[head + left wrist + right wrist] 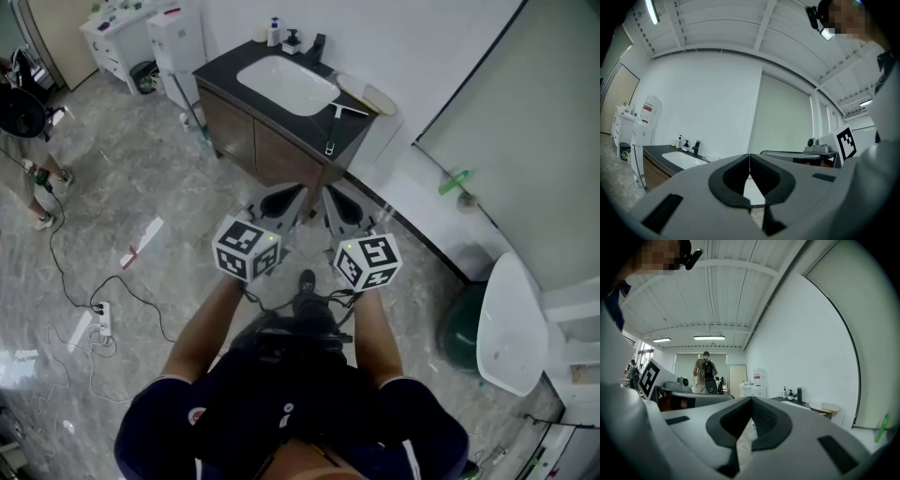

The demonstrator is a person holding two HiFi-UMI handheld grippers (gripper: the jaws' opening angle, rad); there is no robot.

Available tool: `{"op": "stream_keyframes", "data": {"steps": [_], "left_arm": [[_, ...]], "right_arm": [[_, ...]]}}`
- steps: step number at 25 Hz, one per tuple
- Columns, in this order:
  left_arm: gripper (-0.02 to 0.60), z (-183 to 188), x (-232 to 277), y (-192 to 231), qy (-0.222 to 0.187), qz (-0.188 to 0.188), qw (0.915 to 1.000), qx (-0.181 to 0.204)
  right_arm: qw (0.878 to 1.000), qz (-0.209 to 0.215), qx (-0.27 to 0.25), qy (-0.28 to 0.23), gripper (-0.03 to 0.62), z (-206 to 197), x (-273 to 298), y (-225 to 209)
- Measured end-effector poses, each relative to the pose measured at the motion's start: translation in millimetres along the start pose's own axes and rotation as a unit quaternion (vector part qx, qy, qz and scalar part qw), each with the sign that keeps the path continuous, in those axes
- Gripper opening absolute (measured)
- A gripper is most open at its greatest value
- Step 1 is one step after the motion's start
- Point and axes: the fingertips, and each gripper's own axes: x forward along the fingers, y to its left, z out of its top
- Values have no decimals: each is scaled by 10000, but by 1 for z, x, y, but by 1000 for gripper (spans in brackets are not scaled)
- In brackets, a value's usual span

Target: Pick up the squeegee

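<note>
The squeegee [335,123] lies on the dark vanity counter [220,67], just right of the white sink [286,84], blade toward the wall and handle toward the front edge. Both grippers hover level over the floor in front of the cabinet, well short of the squeegee. My left gripper [298,191] has its jaws shut together with nothing between them [749,157]. My right gripper [330,195] is beside it, also shut and empty [751,399]. Neither gripper view shows the squeegee.
A faucet [317,45] and soap bottles [274,32] stand behind the sink, and a plate [367,94] lies at the counter's right end. A water dispenser [176,42] stands left of it. A green bin [461,328] and a white seat [513,323] are at right. Cables [103,319] and a person [28,112] are at left.
</note>
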Motion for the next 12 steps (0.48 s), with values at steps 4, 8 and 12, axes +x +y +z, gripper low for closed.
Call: {"op": "stream_keyframes", "data": {"steps": [4, 8, 12], "left_arm": [[12, -2, 6, 5, -9, -45, 10000, -33], [12, -2, 17, 14, -13, -39, 10000, -29], [12, 0, 31, 25, 28, -23, 10000, 17]], "right_arm": [[10000, -47, -33, 45, 5, -1, 5, -7], [10000, -55, -59, 35, 5, -1, 15, -18], [10000, 2, -64, -3, 5, 2, 30, -29]]}}
